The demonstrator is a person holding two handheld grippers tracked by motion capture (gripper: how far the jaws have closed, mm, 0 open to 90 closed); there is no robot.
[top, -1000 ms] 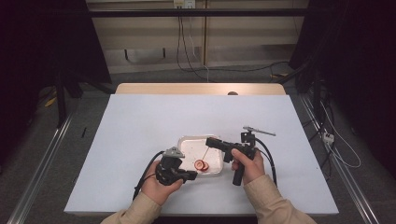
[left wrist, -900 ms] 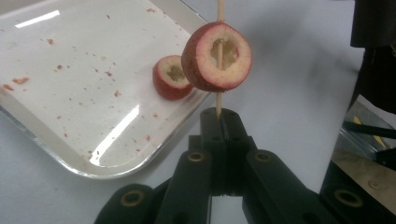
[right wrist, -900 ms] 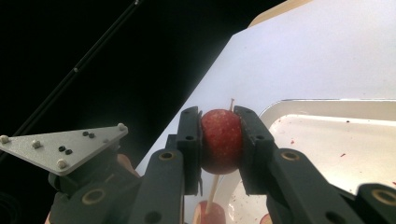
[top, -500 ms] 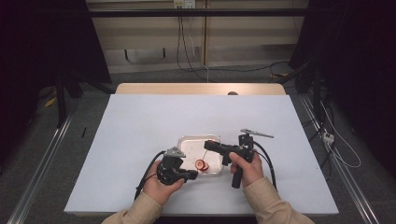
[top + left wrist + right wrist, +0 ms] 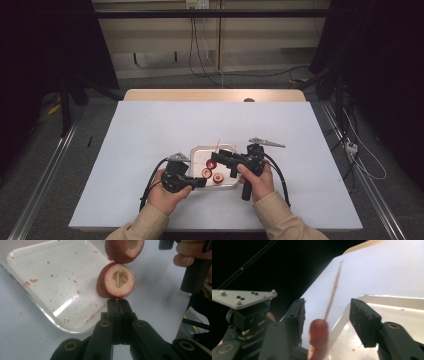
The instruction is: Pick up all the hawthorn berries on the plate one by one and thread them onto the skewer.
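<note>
Pinching the skewer's (image 5: 116, 300) butt, the left gripper (image 5: 117, 302) holds fruit slices (image 5: 116, 281) over the tray (image 5: 200, 150) near the bench's near edge — the right gripper (image 5: 332, 322), jaws just parted, should withdraw straight — no snagging.

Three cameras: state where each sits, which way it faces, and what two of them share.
High view: above the person's side, looking forward and down on the table; forearms, both hands.
Left gripper view: rides the left gripper, looking along shut jaws pinching the skewer through fruit slices.
Right gripper view: rides the right gripper; jaws just opened, apart around the skewer.
Shared: the metal tray appears in all three.
</note>
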